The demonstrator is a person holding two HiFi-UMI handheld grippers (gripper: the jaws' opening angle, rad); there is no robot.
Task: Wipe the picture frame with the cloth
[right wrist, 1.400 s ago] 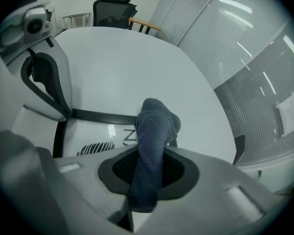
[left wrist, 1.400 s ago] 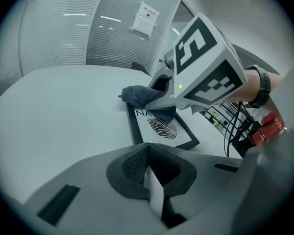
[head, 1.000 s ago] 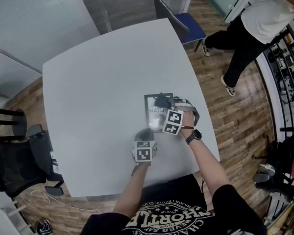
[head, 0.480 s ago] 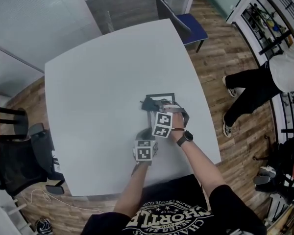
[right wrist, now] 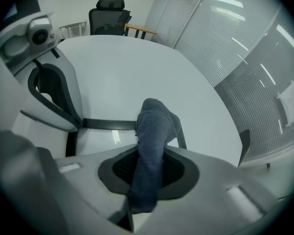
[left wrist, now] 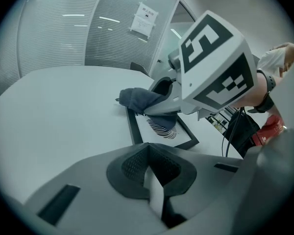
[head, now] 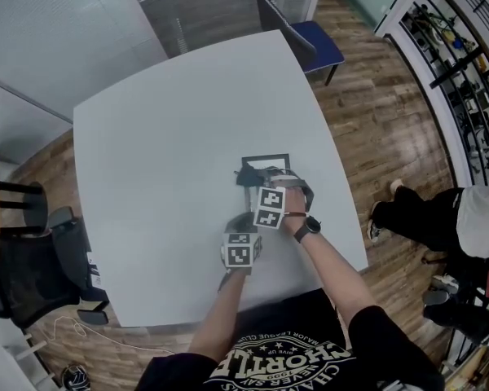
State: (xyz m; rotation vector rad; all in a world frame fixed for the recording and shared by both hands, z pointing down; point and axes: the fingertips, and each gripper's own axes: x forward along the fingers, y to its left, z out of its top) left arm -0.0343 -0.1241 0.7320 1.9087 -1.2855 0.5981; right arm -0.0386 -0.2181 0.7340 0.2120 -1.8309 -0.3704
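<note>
Head view's got the right hand-held gripper [head: 256, 179] pinching the cloth [head: 247, 173] over the picture frame [head: 266, 159] on the counter [head: 171, 137], left hand-held gripper [head: 240, 223] pressed together just below.

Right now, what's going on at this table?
A person is working at a white table with a gripper in each hand. The right gripper is shut on a dark blue cloth and holds it over the far left corner of a black picture frame, which lies flat on the table. The left gripper has its jaws together with nothing in them, by the frame's near edge. Whether it touches the frame is unclear.
</note>
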